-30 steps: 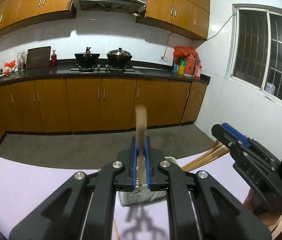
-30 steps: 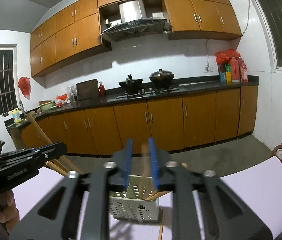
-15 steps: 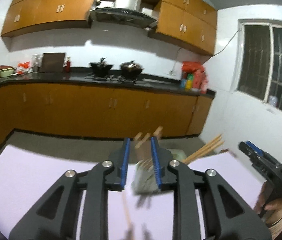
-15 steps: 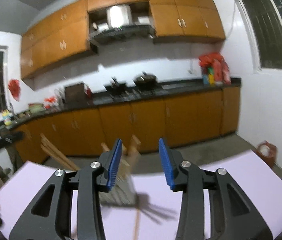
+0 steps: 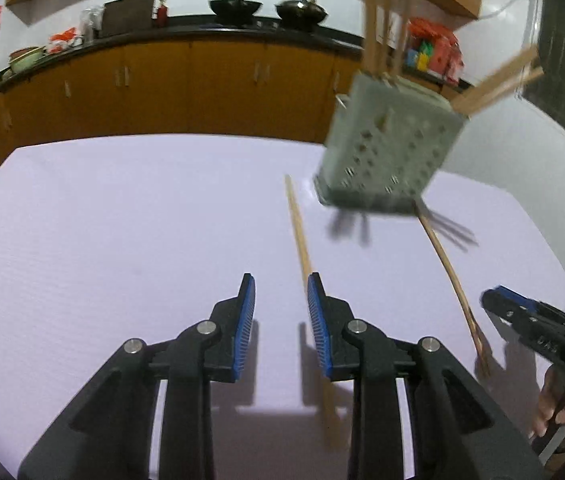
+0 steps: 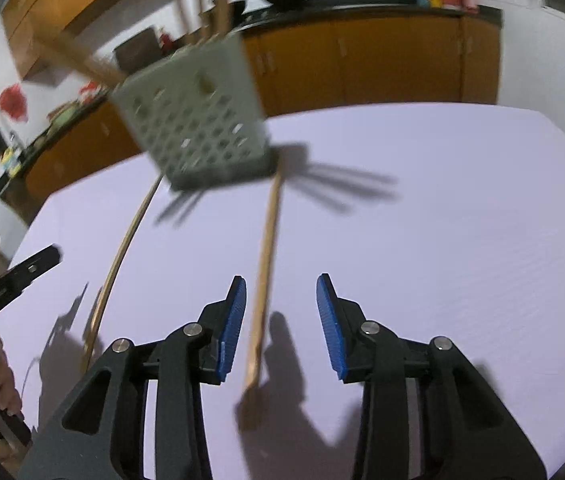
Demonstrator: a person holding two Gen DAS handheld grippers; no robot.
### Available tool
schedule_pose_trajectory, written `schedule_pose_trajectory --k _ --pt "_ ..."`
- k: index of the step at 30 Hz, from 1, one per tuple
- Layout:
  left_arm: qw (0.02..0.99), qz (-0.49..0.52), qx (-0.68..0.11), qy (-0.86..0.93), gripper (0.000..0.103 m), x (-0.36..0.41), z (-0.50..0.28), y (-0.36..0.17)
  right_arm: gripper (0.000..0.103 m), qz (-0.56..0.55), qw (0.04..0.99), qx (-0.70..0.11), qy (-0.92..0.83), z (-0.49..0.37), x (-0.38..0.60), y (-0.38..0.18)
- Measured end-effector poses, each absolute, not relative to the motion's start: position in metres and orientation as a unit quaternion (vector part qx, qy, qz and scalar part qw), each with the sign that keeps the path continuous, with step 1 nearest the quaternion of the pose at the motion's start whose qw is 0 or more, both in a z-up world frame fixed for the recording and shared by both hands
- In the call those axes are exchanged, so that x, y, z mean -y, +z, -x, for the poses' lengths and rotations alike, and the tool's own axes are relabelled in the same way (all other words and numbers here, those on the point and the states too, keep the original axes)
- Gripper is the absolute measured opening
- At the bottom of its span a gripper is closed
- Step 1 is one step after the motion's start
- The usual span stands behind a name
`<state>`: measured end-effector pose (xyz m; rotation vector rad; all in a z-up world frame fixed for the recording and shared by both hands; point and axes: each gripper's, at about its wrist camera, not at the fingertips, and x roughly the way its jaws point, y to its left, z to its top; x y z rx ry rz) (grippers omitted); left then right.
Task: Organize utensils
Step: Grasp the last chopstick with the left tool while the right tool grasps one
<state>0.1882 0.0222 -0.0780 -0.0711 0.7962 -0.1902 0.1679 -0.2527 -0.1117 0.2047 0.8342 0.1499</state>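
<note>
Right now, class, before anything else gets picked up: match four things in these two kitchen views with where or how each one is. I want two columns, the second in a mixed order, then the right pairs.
Column one:
1. utensil holder
2. loose chopsticks
3. pans
4. cabinet doors

Column two:
A. black, up on the dark counter at the back
B. lying flat on the lilac table
C. grey with holes, standing with sticks in it
D. orange-brown, under the counter

Pairs: 1-C, 2-B, 3-A, 4-D
</note>
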Motion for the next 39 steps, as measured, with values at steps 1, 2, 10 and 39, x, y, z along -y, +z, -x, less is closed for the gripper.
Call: schedule_pose_trajectory --k 1,2,10,39 --pt "0.915 0.027 -0.391 -0.094 0.028 -0.017 -0.190 -0.082 0.034 -0.092 0.906 -0.407 0.075 -0.169 0.247 -0.114" --pt "0.914 0.022 -0.395 -0.094 0.028 -0.014 -0.188 -0.085 0.033 -0.088 0.905 -0.409 0.075 -0.171 0.243 -0.115" --pt "0.900 -0.007 -0.428 -0.085 0.026 0.010 -0.195 -0.112 0.026 -0.066 0.906 -0.414 0.066 -0.173 0.237 -0.129" --pt "0.904 0.015 -0.425 -0.033 0.013 -0.021 -0.221 -0.112 0.009 -0.045 0.910 -0.411 0.002 -0.187 0.278 -0.131"
